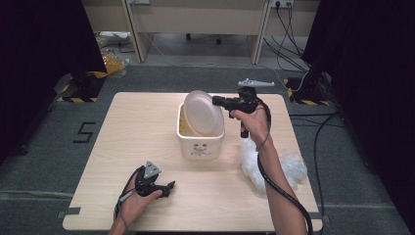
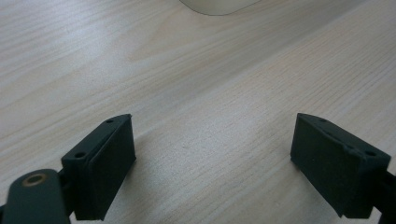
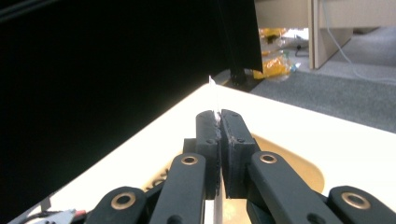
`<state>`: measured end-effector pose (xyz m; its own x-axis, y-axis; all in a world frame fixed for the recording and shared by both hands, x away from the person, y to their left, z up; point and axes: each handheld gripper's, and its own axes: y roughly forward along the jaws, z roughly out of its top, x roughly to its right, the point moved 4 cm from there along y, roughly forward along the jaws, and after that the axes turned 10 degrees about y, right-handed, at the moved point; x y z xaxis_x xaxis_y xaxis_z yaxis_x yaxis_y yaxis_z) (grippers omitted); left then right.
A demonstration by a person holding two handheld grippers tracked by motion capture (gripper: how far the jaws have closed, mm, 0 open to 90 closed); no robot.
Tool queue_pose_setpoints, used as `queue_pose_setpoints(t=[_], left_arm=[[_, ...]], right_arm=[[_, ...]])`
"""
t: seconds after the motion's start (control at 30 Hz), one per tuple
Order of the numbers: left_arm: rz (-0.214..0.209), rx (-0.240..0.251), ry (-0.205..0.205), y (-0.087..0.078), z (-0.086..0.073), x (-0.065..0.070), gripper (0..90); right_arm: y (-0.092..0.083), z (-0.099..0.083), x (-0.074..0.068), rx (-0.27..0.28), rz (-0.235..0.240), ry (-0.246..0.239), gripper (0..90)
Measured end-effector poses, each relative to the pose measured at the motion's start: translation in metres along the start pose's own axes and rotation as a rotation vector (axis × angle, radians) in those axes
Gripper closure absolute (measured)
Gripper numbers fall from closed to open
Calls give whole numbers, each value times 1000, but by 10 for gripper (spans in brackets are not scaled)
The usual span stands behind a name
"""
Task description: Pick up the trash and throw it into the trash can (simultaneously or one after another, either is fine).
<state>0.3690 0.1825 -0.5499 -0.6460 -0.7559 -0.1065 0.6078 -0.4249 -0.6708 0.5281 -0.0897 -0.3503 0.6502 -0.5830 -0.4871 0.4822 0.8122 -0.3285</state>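
Right tool [image 1: 219, 101] is clamped on the rim of a white plate [image 1: 202, 112]; I see its thin edge pinched between the pads. I'm holding the plate tilted, its lower part inside the cream tub [image 1: 200, 142] mid-tabletop [image 1: 132, 132]. Left tool [image 1: 169, 186] rests wide open on the tabletop, holding nothing.

White plastic plate [image 1: 202, 112] stands on edge, tilted, in my cream tub [image 1: 200, 143] near the table's [image 1: 122, 147] middle.
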Motion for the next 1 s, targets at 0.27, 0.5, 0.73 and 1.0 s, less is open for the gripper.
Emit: queue_pose_setpoints(t=[0.27,0.5,0.73,1.0], left_arm=[[-2,-2,0,0,0,0,129],[-2,-2,1,0,0,0,129],[-1,-2,2,0,0,0,129],[-1,-2,1,0,0,0,129]], right_arm=[[18,-20,16,-52,-27,28,869],[19,-22,23,-65,-144,-62,828],[12,-15,13,-64,-177,-137,819],[8,-17,9,-80,-187,-166,814]])
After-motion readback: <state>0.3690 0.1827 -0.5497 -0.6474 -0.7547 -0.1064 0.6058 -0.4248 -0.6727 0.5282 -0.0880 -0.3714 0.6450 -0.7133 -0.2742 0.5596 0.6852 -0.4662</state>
